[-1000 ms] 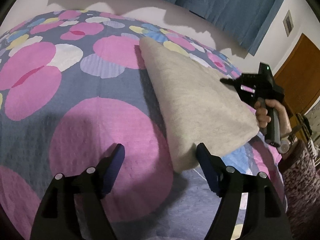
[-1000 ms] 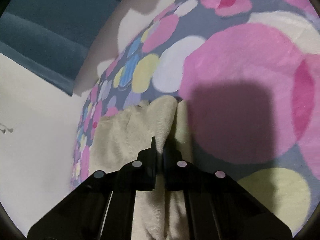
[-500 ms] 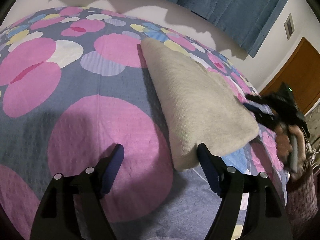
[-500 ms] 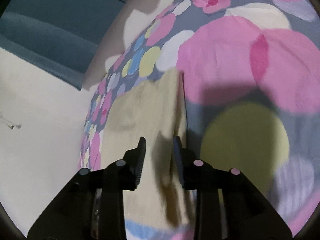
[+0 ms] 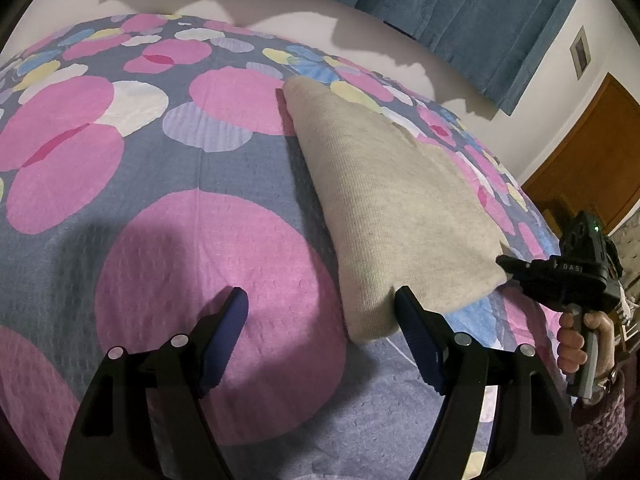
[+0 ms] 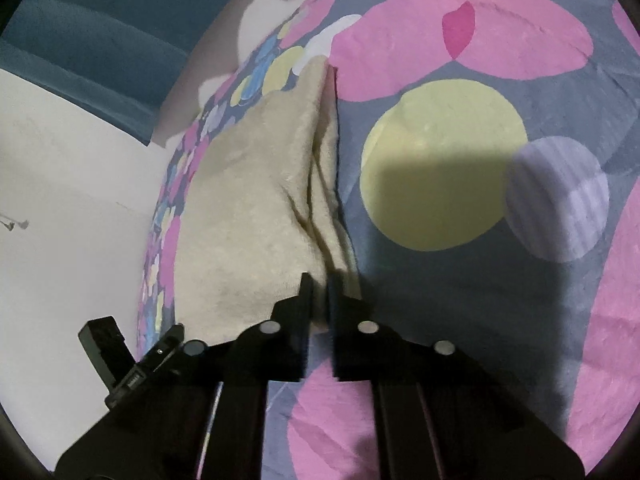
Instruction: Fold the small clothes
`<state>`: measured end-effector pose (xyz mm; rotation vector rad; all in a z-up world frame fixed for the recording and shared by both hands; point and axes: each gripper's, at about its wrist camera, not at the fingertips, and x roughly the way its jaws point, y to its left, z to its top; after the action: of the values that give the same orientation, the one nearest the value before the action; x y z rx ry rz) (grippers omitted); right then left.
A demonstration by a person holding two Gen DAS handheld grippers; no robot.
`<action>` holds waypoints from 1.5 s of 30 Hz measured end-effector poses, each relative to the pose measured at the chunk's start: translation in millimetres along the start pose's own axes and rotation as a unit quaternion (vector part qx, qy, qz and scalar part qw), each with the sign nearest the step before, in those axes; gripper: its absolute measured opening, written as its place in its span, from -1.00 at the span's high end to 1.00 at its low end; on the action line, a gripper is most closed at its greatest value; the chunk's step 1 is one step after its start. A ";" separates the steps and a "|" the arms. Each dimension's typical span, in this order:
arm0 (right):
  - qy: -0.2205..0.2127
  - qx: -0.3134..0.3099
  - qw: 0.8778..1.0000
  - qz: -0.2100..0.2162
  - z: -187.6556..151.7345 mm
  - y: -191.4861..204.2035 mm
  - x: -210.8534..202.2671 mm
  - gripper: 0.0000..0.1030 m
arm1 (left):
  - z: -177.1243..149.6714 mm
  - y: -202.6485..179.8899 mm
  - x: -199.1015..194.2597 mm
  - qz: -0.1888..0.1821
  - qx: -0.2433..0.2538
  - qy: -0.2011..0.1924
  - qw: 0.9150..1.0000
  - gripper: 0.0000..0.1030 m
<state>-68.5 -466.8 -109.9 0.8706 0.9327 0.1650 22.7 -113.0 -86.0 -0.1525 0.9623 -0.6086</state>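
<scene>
The folded beige knit garment [image 5: 392, 216] lies flat on the bed's bedspread [image 5: 168, 184], a grey-blue quilted cover printed with large pink, yellow, white and lilac circles; in the right wrist view the same garment [image 6: 248, 208] shows several stacked layers along its folded edge. Behind the bed hang dark blue curtains [image 5: 460, 4] against a pale wall, and a brown wooden door [image 5: 592, 160] stands off to the right. Nothing lies on top of the garment. The left gripper [image 5: 320, 324] hovers low over the bedspread, tilted downward, its blue-padded fingers [image 5: 226, 332] spread wide with nothing between them; its right finger sits just beside the garment's near corner. The right gripper [image 6: 318, 300], held by a person's hand [image 5: 580, 344] on its grip with a patterned sleeve [image 5: 600, 428] below, points at the garment's corner nearest the person. Its fingers are clenched together, and whether they pinch any of the cloth cannot be told.
</scene>
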 end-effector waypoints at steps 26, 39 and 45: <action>-0.035 0.037 0.990 0.133 -5.9 -30.0 -9.3 0.41 | 1.6 -0.7 2.3 0.005 0.005 0.003 1.000 -0.57; -0.053 0.012 0.995 0.088 21.2 -9.9 -16.5 -0.29 | 16.4 5.8 -11.6 -0.048 -0.057 0.011 0.997 -0.63; -0.048 0.011 0.996 0.080 44.1 -8.4 -1.6 -0.29 | 45.0 9.8 0.5 -0.049 -0.059 0.005 0.997 -0.63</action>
<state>-38.0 -498.8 -102.0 0.9665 0.7762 0.2486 63.3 -111.6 -64.3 -0.3048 1.0045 -0.6435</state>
